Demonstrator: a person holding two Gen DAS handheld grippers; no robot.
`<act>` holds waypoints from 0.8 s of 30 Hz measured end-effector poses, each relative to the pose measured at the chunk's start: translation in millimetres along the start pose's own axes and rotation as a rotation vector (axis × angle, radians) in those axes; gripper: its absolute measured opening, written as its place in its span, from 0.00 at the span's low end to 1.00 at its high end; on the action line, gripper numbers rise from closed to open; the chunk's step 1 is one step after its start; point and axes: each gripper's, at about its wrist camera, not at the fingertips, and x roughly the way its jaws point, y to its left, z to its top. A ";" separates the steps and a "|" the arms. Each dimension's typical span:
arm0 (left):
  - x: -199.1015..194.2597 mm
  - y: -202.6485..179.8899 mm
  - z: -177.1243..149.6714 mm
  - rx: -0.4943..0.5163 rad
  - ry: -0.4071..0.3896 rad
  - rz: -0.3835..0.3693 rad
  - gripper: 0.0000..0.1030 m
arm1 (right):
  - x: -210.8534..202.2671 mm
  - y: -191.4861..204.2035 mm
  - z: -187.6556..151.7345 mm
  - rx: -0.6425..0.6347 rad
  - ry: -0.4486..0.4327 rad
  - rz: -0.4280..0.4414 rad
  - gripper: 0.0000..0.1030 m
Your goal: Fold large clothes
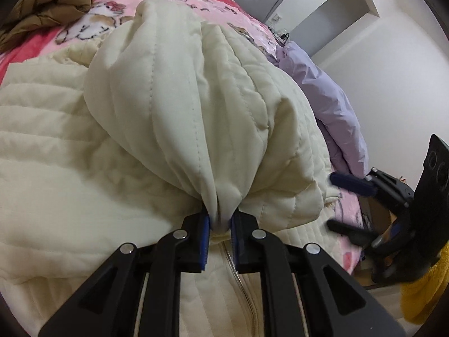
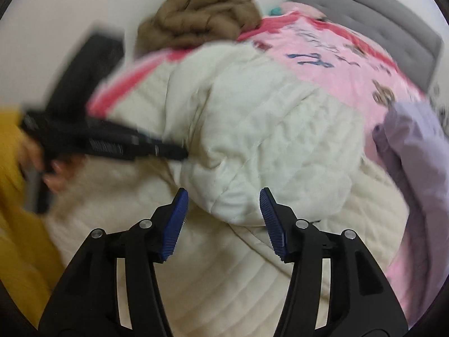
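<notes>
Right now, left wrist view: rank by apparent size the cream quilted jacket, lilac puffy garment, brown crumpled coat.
1. Cream quilted jacket: fills most of the frame, though it lies nearest the camera.
2. Lilac puffy garment.
3. Brown crumpled coat: looks about like the lilac one, but it is cut off by the frame edge, so their order is unsure.

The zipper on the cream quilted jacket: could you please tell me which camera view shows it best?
The left wrist view: the zipper runs down the cream quilted jacket just below the left gripper, which is shut on a bunched fold. The right wrist view is blurred and shows only the jacket's quilting; no zipper is discernible there.
</notes>
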 end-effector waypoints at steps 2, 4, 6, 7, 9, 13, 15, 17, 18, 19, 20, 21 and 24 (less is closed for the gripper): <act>-5.0 1.9 1.4 0.012 -0.003 -0.006 0.13 | -2.3 -23.8 1.7 0.174 -0.011 -0.056 0.59; -8.6 4.2 -3.0 0.043 -0.001 0.000 0.13 | 11.0 -52.0 -2.4 0.354 0.018 -0.082 0.60; -5.7 0.4 -2.8 0.063 -0.001 0.008 0.14 | 26.3 -71.8 -5.9 0.472 0.029 -0.085 0.60; -2.7 -1.2 -1.1 0.063 0.000 0.009 0.14 | 34.0 -80.6 -5.6 0.528 0.022 -0.076 0.60; -2.2 -0.1 -0.2 0.056 0.002 0.005 0.14 | 47.5 -90.7 -4.8 0.600 0.005 -0.012 0.53; -9.1 -2.8 1.8 0.051 0.008 0.011 0.32 | 54.6 -98.2 -2.3 0.631 -0.025 -0.009 0.16; -23.7 0.9 8.7 0.041 -0.013 0.004 0.40 | 53.2 -98.4 0.3 0.597 -0.020 -0.030 0.12; -36.1 3.3 19.6 0.056 -0.037 -0.008 0.48 | 48.8 -97.1 1.2 0.580 -0.020 -0.035 0.12; -39.4 4.8 24.7 0.059 -0.046 -0.014 0.51 | 48.2 -97.5 3.6 0.571 -0.019 -0.044 0.11; -41.5 9.0 30.1 0.048 -0.042 -0.043 0.51 | 48.9 -99.7 7.2 0.560 -0.017 -0.054 0.11; -40.8 12.0 33.2 0.040 -0.023 -0.068 0.51 | 48.5 -101.6 9.1 0.551 -0.015 -0.068 0.11; -40.0 13.7 34.4 0.052 0.002 -0.084 0.51 | 50.4 -105.1 12.5 0.547 -0.014 -0.086 0.11; -42.9 9.1 32.2 0.139 0.041 -0.090 0.51 | 53.5 -110.5 17.3 0.525 0.014 -0.153 0.11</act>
